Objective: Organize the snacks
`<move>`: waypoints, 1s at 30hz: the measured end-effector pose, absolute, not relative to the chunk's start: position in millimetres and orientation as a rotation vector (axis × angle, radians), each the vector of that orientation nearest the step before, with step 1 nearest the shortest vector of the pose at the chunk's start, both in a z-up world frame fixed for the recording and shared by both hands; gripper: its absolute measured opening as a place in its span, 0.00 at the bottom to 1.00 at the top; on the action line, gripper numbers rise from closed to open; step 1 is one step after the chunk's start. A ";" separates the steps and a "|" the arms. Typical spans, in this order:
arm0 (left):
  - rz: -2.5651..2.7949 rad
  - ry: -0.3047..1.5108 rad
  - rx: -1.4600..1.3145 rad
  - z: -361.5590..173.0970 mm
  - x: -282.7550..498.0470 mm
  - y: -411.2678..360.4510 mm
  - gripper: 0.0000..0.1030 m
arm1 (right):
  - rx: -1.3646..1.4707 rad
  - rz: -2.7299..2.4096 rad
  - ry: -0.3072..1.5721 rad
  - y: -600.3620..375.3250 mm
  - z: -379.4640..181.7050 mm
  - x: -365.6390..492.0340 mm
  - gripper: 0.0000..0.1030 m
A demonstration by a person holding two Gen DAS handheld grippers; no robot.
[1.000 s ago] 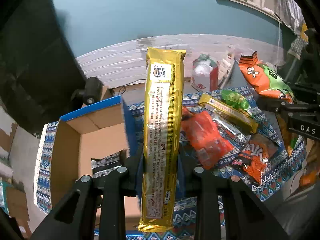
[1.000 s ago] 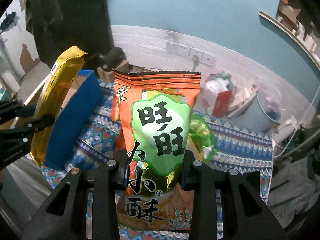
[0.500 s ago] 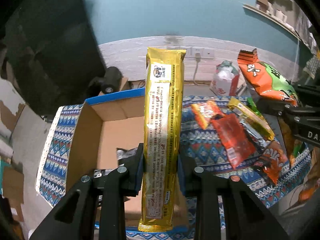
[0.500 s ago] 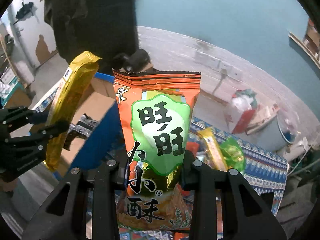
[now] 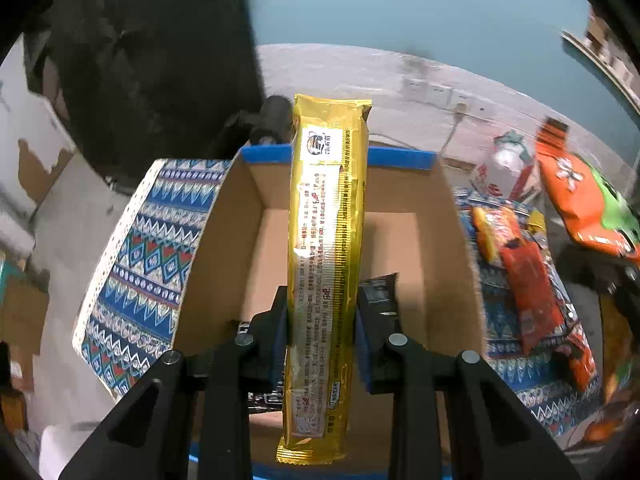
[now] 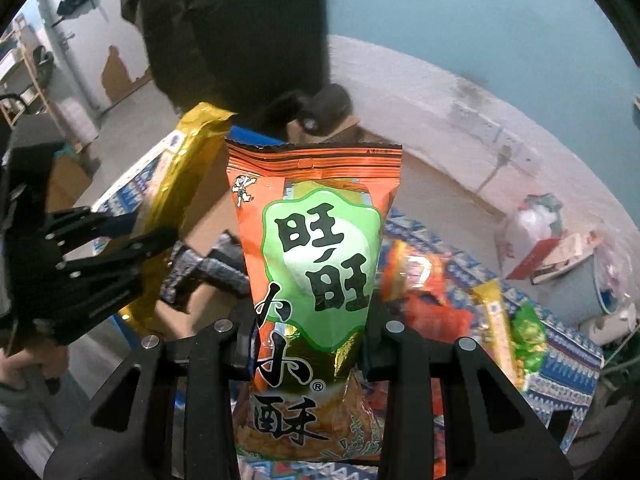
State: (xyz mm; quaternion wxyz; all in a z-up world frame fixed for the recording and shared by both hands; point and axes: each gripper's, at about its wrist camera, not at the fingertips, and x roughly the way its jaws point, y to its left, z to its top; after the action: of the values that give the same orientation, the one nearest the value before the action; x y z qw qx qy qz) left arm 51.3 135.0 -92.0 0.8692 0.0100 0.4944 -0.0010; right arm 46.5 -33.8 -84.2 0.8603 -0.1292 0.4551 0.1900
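While the patterned cloth (image 5: 144, 256) spreads under everything, the cardboard box (image 5: 224, 248) sits open on its left part, a dark packet (image 5: 378, 294) inside. Above it, the left gripper (image 5: 322, 332) clamps the long gold packet (image 5: 328, 240). Right of it, the right gripper (image 6: 310, 344) clamps the orange-green snack bag (image 6: 316, 248).

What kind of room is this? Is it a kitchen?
Probably not a kitchen; more like a storeroom or workroom. There's a bare teal wall, peeling paint, a cardboard box and snack packets on a patterned cloth.
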 end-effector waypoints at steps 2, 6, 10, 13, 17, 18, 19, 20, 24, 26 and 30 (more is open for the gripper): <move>0.007 1.050 -0.003 -96.0 55.4 141.9 0.28 | -0.272 0.412 0.971 -24.9 -86.9 51.3 0.33; 0.031 1.074 -0.040 -104.3 59.9 154.0 0.29 | -0.289 0.435 1.004 -7.8 -96.7 62.4 0.33; 0.067 1.081 -0.034 -106.4 60.8 160.7 0.39 | -0.278 0.461 1.045 4.5 -109.7 75.1 0.33; 0.080 1.080 -0.034 -104.0 58.6 164.6 0.54 | -0.266 0.469 1.077 11.9 -120.2 83.2 0.33; 0.109 1.068 -0.016 -98.7 54.9 168.3 0.62 | -0.241 0.478 1.110 18.3 -131.0 93.5 0.33; 0.115 1.064 -0.014 -97.2 54.0 169.3 0.64 | -0.237 0.480 1.118 19.5 -133.3 95.7 0.33; 0.121 1.059 -0.012 -95.7 53.0 170.5 0.66 | -0.235 0.481 1.125 21.0 -135.4 97.3 0.33; 0.126 1.056 -0.011 -94.8 52.6 171.3 0.67 | -0.232 0.483 1.129 22.0 -136.6 97.9 0.33; 0.147 1.052 -0.019 -93.0 52.7 176.6 0.69 | -0.196 0.497 1.152 27.9 -142.9 102.1 0.34; 0.142 1.055 -0.029 -92.9 52.5 176.1 0.69 | -0.174 0.503 1.159 29.1 -142.8 102.5 0.38; 0.138 1.059 -0.022 -94.1 52.5 172.6 0.69 | -0.159 0.493 1.146 23.4 -137.2 101.9 0.45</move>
State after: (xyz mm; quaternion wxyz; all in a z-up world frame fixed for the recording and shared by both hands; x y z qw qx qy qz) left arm 52.5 172.6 -94.1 0.8607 -0.0106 0.5047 0.0656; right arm 101.9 23.4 -137.2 0.8089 -0.0743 0.5358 0.2304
